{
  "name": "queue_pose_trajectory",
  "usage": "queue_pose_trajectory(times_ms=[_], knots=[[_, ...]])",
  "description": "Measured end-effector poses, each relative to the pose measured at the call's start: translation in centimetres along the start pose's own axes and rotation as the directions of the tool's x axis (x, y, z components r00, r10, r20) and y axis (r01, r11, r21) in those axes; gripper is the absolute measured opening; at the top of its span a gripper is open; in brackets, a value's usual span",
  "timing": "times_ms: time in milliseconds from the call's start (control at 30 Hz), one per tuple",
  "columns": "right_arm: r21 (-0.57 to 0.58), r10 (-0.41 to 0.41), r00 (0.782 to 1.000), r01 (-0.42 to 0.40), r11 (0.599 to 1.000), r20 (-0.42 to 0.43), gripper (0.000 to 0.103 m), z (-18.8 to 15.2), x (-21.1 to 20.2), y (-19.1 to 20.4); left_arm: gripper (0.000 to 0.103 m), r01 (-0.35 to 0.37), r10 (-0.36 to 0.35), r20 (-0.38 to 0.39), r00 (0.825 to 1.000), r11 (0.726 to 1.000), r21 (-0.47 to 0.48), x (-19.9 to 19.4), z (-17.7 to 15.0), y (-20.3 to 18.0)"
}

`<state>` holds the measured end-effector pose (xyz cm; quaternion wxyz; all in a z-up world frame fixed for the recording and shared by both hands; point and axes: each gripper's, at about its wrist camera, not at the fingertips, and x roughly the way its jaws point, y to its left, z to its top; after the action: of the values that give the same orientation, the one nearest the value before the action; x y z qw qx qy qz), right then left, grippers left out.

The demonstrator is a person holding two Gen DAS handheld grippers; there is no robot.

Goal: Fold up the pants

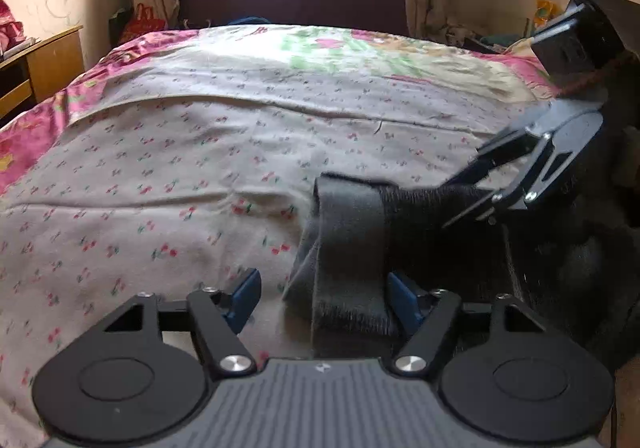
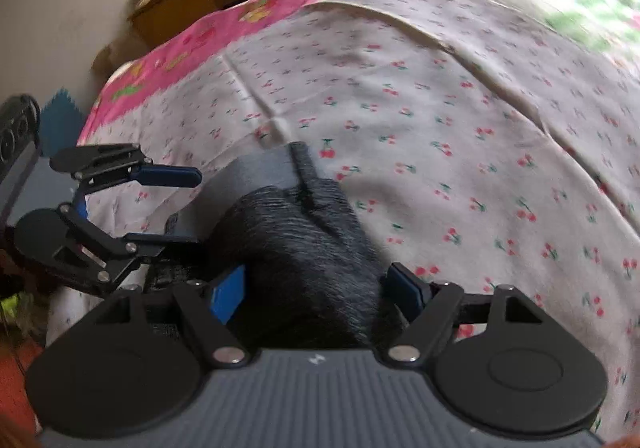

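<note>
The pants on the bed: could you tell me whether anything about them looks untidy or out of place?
The dark grey pants lie bunched in a lumpy heap near the bed's edge, not flat, with the lighter waistband twisted upward. The cherry-print sheet beneath shows wrinkles. Both the left gripper and right gripper have open jaws straddling the fabric, not pinching it.

No word, number or brand name can be read anywhere in the two views. The only sign is a small pale emblem, not legible as letters, on the grey ribbed body of the left hand-held gripper [image 1: 322, 290] and of the right hand-held gripper [image 2: 316, 290], near its top edge.
</note>
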<state>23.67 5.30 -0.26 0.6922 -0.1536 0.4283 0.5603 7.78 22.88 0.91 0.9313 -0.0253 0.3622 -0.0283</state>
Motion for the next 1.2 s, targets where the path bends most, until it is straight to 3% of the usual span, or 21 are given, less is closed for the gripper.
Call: queue_pose_trajectory(times_ms=[133, 200, 267, 333, 400, 433, 500, 600, 700, 767, 833, 967, 1067, 1100, 1200], knots=[[-0.069, 0.004, 1.000, -0.003, 0.998, 0.010, 0.081, 0.9, 1.4, 1.0, 0.084, 0.037, -0.037, -0.008, 0.999, 0.999, 0.002, -0.4, -0.5, -0.5], [-0.080, -0.069, 0.998, 0.069, 0.994, -0.009, 0.081, 1.2, 2.9, 1.8, 0.083, 0.043, -0.043, -0.022, 0.999, 0.999, 0.022, 0.3, -0.1, -1.0], [-0.039, -0.082, 0.997, 0.081, 0.996, -0.017, 0.076, 1.3, 3.4, 2.1, 0.080, 0.048, -0.047, -0.038, 0.998, 0.999, 0.023, 0.8, 0.3, -1.2], [-0.023, -0.075, 0.997, 0.075, 0.997, -0.003, 0.056, 1.1, 2.2, 2.1, 0.073, 0.055, -0.054, -0.018, 0.998, 0.998, 0.022, 0.5, 0.8, -1.2], [0.053, -0.050, 0.998, 0.049, 0.997, 0.023, 0.039, 1.2, 0.2, 0.8, 0.073, 0.059, -0.061, 0.044, 0.997, 0.998, 0.038, -0.7, 1.5, -1.4], [0.076, -0.048, 0.998, 0.044, 0.996, 0.045, 0.037, 1.3, -0.7, 0.3, 0.073, 0.051, -0.055, 0.071, 0.996, 0.997, 0.051, -1.2, 1.8, -1.6], [0.119, -0.054, 0.996, 0.045, 0.992, 0.077, 0.036, 1.4, -1.6, -0.6, 0.073, 0.036, -0.043, 0.094, 0.995, 0.997, 0.073, -1.1, 2.3, -1.8], [0.177, -0.037, 0.994, 0.019, 0.984, 0.103, 0.036, 1.2, -0.9, -1.8, 0.073, 0.020, -0.024, 0.065, 0.998, 0.998, 0.068, 0.7, 2.4, -1.3], [0.280, 0.009, 0.992, -0.045, 0.959, 0.127, 0.039, 0.1, 0.8, -4.2, 0.075, 0.069, -0.069, -0.007, 0.998, 0.998, 0.016, 2.8, 2.1, -0.1], [0.369, 0.059, 0.987, -0.111, 0.923, 0.149, 0.043, -0.8, 1.6, -5.4, 0.083, 0.094, -0.095, -0.027, 0.995, 0.995, -0.039, 3.1, 1.8, 0.9], [0.334, 0.064, 0.987, -0.110, 0.936, 0.146, 0.055, -0.9, 1.4, -5.0, 0.089, 0.117, -0.120, -0.036, 0.992, 0.991, -0.070, 2.9, 1.6, 1.5], [0.245, 0.101, 0.991, -0.119, 0.962, 0.084, 0.066, 0.0, 1.7, -4.3, 0.090, 0.172, -0.179, -0.063, 0.982, 0.980, -0.101, 3.1, 1.4, 1.6], [0.229, 0.078, 0.996, -0.087, 0.970, 0.049, 0.072, 0.7, 3.0, -4.1, 0.092, 0.130, -0.137, -0.084, 0.987, 0.988, -0.083, 4.5, 1.1, 0.4], [0.226, 0.057, 0.997, -0.067, 0.972, 0.049, 0.071, 0.7, 3.4, -3.6, 0.088, 0.122, -0.130, -0.081, 0.988, 0.988, -0.098, 4.6, 1.1, 0.3], [0.230, 0.024, 0.998, -0.035, 0.973, 0.053, 0.052, 0.8, 3.5, -2.0, 0.070, 0.122, -0.128, -0.037, 0.991, 0.983, -0.139, 3.4, 1.1, 0.5]])
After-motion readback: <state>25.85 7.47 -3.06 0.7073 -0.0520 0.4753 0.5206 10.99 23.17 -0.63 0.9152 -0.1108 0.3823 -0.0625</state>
